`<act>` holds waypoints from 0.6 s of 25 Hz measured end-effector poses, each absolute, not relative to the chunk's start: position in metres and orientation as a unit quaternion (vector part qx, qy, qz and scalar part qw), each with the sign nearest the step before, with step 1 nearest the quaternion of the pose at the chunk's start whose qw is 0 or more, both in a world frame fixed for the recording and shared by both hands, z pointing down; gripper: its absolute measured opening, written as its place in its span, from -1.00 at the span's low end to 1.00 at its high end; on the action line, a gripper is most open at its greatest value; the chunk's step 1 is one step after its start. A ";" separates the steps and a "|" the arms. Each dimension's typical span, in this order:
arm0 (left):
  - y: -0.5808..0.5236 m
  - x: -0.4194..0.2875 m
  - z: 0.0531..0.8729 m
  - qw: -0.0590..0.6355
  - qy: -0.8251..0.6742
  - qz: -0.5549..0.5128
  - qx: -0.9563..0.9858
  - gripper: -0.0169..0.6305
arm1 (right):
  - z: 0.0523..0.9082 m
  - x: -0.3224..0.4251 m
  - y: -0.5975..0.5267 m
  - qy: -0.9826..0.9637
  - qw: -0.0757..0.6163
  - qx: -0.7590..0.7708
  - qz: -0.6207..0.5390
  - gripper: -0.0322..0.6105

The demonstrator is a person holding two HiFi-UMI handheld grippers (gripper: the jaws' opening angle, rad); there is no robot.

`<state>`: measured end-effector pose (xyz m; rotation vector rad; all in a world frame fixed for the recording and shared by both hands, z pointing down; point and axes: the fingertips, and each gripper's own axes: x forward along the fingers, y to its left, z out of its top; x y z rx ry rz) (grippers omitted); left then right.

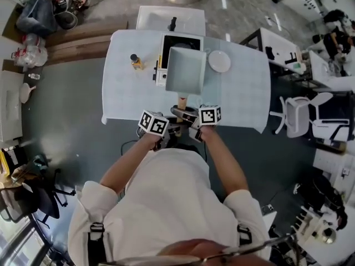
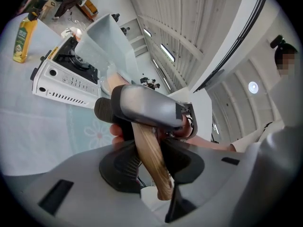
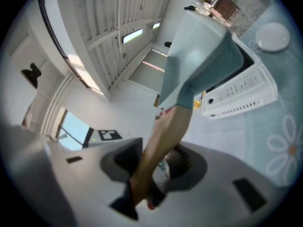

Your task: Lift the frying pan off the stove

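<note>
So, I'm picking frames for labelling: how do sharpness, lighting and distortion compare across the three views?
Head view: evenly lit and crisp, frying pan clear, edges bowed. Left gripper view: heavy fisheye, dark corners, wooden handle fairly sharp. Right gripper view: softest, handle blurred, stove curved by the lens.

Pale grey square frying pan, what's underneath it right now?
The white tabletop stove with its black burner top sits below the pale grey square frying pan. From the head view the pan covers most of the burner, so its middle cannot be seen.
</note>
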<state>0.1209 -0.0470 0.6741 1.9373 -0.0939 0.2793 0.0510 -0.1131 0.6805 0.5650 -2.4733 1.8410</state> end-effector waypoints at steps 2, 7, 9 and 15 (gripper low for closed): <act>-0.029 0.120 0.671 0.555 -0.044 0.116 0.823 -0.48 | 0.677 0.051 -0.095 -0.791 0.004 0.179 0.585 -0.39; 0.010 0.114 0.659 0.554 -0.052 0.111 0.824 -0.48 | 0.665 0.044 -0.055 -0.799 0.008 0.170 0.577 -0.39; 0.020 0.111 0.654 0.553 -0.053 0.107 0.824 -0.48 | 0.660 0.040 -0.045 -0.803 0.012 0.170 0.571 -0.38; 0.045 0.090 0.642 0.548 -0.058 0.106 0.827 -0.48 | 0.647 0.018 -0.019 -0.807 0.010 0.164 0.567 -0.38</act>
